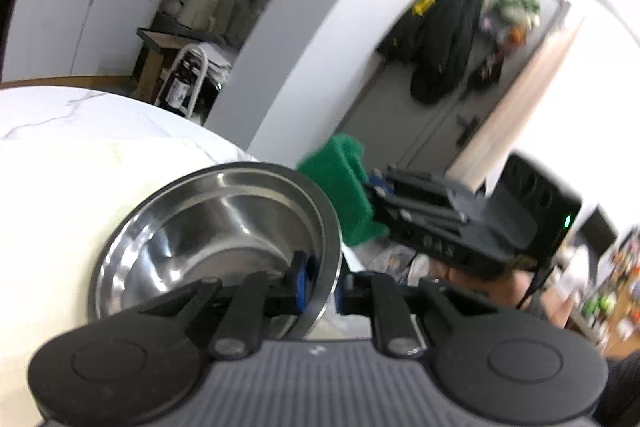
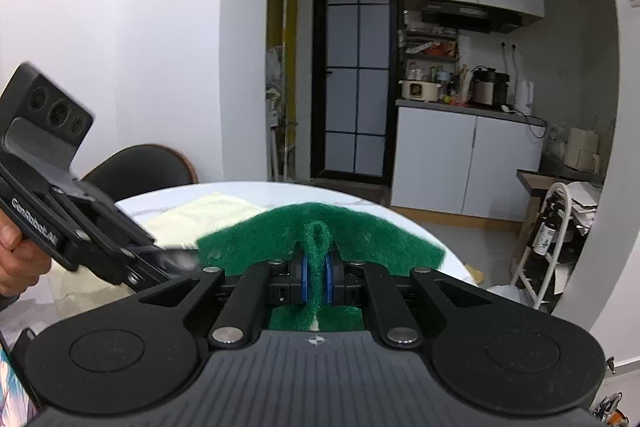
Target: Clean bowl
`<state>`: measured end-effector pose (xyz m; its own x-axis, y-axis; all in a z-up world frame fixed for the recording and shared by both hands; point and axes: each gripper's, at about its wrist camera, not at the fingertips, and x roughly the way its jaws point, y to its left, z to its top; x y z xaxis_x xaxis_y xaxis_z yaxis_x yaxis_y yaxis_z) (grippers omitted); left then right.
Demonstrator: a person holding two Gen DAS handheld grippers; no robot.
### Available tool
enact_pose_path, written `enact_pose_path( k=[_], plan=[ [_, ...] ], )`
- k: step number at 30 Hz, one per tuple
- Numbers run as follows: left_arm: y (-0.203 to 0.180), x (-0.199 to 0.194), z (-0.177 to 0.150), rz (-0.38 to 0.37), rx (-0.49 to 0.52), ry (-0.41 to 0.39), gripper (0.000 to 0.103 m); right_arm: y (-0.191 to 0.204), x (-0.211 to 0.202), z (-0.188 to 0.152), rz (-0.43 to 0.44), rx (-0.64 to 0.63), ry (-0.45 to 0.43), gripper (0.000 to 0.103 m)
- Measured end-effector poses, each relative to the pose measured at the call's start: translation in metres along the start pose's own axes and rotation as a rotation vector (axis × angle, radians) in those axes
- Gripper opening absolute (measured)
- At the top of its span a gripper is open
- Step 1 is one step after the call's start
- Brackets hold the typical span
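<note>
A steel bowl (image 1: 216, 227) is tilted over the white table, its hollow facing me in the left wrist view. My left gripper (image 1: 322, 287) is shut on its near right rim, one blue pad inside the bowl and the other outside. Just right of the bowl, my right gripper (image 1: 374, 187) holds a green scouring pad (image 1: 340, 187). In the right wrist view the right gripper (image 2: 316, 267) is shut on a fold of the scouring pad (image 2: 360, 231), which spreads wide beyond the fingers. It hides most of the bowl, and only a silver sliver (image 2: 180, 255) shows beside the left gripper's body (image 2: 72, 223).
The round white marble table (image 1: 60, 115) carries a pale yellow cloth (image 2: 200, 211) under the bowl. A dark chair (image 2: 140, 167) stands behind the table at left. A white trolley with bottles (image 2: 556, 227) stands at right. A person's hand (image 2: 16, 251) grips the left tool.
</note>
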<state>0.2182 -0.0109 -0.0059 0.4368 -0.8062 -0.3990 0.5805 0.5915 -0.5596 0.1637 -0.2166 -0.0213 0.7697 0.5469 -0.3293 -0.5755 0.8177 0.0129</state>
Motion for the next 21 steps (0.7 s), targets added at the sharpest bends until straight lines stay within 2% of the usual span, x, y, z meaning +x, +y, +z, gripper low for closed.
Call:
enact_pose_path(
  k=[2, 6, 9, 15, 21],
  plan=[
    [0.005, -0.01, -0.002, -0.038, -0.039, -0.046, 0.011, 0.006, 0.002, 0.0, 0.022, -0.013, 0.009, 0.009],
    [0.011, -0.005, 0.004, -0.056, -0.043, -0.052, 0.011, 0.022, 0.006, 0.003, 0.055, -0.055, 0.012, 0.009],
    [0.008, -0.005, 0.004, -0.043, -0.021, -0.037, 0.01, 0.035, 0.007, 0.007, 0.064, -0.078, -0.001, 0.01],
    [0.001, -0.002, 0.004, 0.034, 0.06, -0.004, 0.01, 0.049, 0.007, 0.015, 0.104, -0.089, -0.022, 0.01],
    [0.007, -0.013, 0.001, 0.007, 0.038, -0.033, 0.006, 0.056, 0.004, 0.019, 0.116, -0.093, -0.041, 0.01]
  ],
)
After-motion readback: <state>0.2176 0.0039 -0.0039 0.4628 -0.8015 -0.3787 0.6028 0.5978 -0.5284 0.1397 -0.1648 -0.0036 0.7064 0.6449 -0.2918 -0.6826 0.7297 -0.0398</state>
